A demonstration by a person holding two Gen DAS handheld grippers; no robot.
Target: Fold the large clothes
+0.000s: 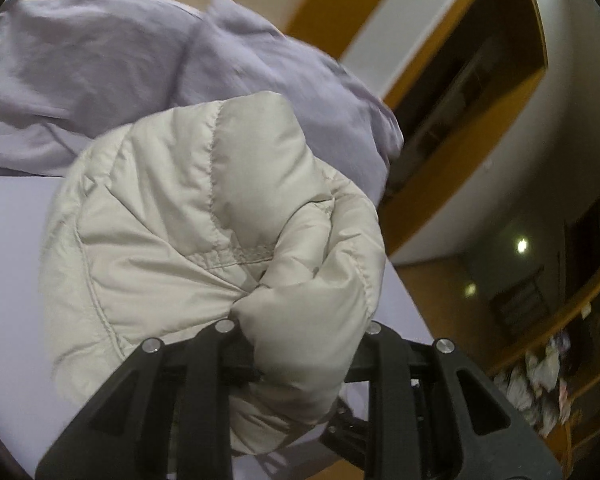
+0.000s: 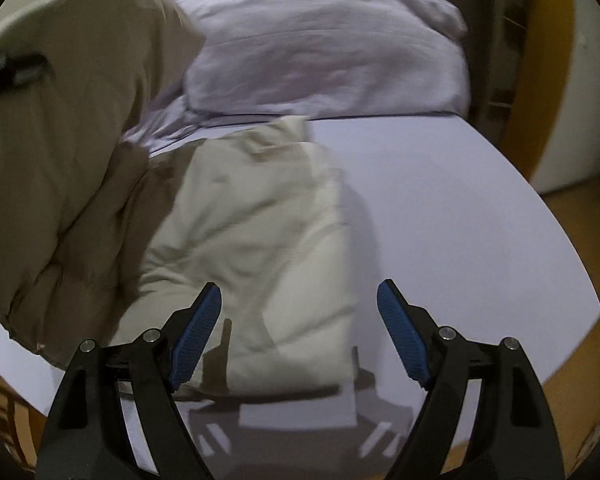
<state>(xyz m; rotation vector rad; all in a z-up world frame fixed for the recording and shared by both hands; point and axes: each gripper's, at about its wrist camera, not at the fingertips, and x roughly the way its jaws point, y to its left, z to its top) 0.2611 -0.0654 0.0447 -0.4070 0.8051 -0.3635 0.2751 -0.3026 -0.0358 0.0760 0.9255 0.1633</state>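
A cream quilted puffer jacket (image 1: 204, 216) is bunched up in my left gripper (image 1: 300, 344), which is shut on a thick fold of it and holds it above the lilac bed sheet (image 1: 12, 248). In the right wrist view the jacket (image 2: 252, 232) lies partly on the sheet, and its lifted part (image 2: 60, 132) hangs at the left. My right gripper (image 2: 300, 312) is open and empty, with blue pads (image 2: 196, 336), just above the jacket's near edge.
A crumpled lilac duvet (image 2: 324, 52) lies at the far end of the bed; it also shows in the left wrist view (image 1: 140, 68). Bare sheet (image 2: 460, 216) is to the right. Wooden door frame (image 1: 472, 128) and floor lie beyond the bed edge.
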